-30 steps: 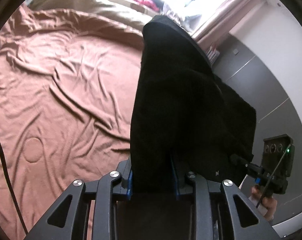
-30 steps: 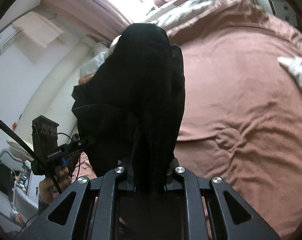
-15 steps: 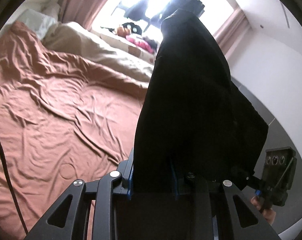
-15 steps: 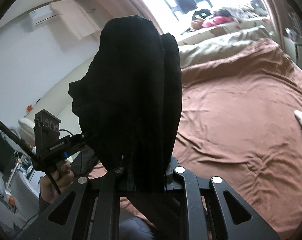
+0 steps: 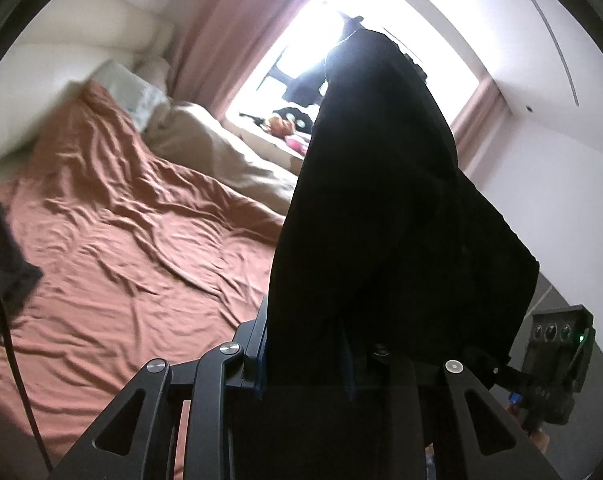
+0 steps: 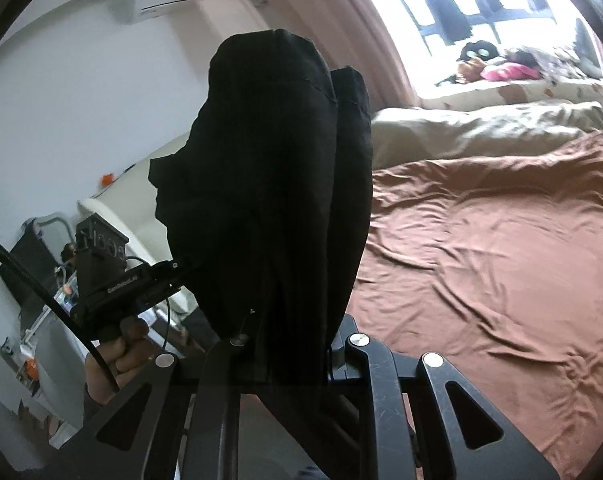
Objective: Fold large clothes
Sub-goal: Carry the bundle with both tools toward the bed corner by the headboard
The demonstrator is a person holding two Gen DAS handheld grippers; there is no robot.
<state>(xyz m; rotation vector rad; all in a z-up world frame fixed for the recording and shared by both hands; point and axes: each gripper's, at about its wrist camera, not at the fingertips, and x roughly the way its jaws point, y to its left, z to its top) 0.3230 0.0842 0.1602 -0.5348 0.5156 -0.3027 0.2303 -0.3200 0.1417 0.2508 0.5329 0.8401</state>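
We hold the black garment [image 5: 381,220] aloft above the bed [image 5: 133,248], left tongs [image 5: 307,364] and right tongs [image 6: 293,354] each clenched on an edge, mid-lift before folding; next, we judge, it must be lowered flat onto the sheet.

Black tongs [image 5: 305,364], silver screws, blue pads, black cable.

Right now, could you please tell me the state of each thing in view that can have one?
Black garment: lifted off the bed, bunched, held by both grippers.
Left gripper: shut on the garment.
Right gripper: shut on the garment.
Brown bedsheet: spread, wrinkled.
Beige duvet: heaped along the window side.
Curtains: drawn open.
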